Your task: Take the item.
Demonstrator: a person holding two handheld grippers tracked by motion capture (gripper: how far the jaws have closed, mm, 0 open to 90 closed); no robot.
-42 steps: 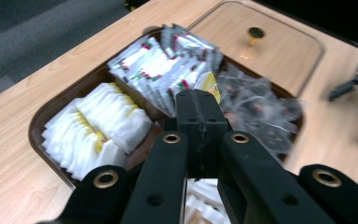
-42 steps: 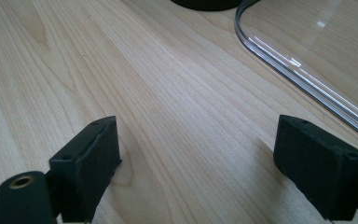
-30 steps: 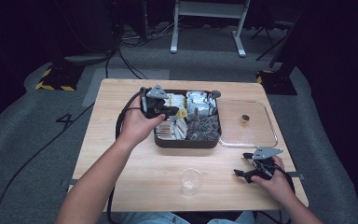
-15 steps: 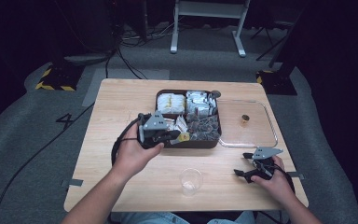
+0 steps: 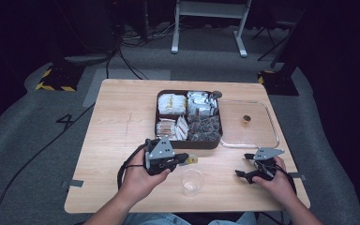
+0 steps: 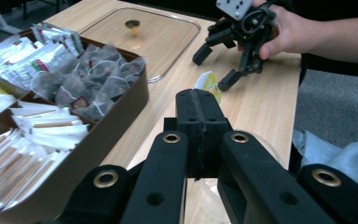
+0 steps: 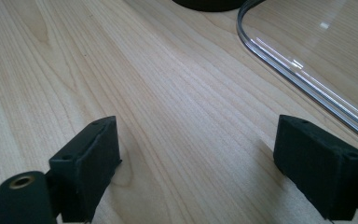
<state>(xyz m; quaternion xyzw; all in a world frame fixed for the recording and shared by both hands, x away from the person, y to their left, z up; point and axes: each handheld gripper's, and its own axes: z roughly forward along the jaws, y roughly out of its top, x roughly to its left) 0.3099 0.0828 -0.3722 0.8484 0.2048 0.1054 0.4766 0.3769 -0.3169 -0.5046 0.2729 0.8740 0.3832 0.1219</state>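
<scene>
step: packet to cup | left claw point(image 5: 183, 160) clenched on yellow tea packet point(image 5: 193, 160), above-left of clear cup point(image 5: 191, 182), drop pending | right claw point(image 5: 249, 167) released, idle on tabletop point(image 5: 122, 122) | beyond: sachet box point(image 5: 190, 141), lid point(image 5: 258, 136) off

We counted one brown tray point(image 5: 220, 140) with four compartments, one clear lid point(image 5: 262, 136), one clear plastic cup point(image 5: 192, 182), one yellow packet point(image 5: 193, 160), and two grippers on one bench point(image 5: 117, 122).
</scene>
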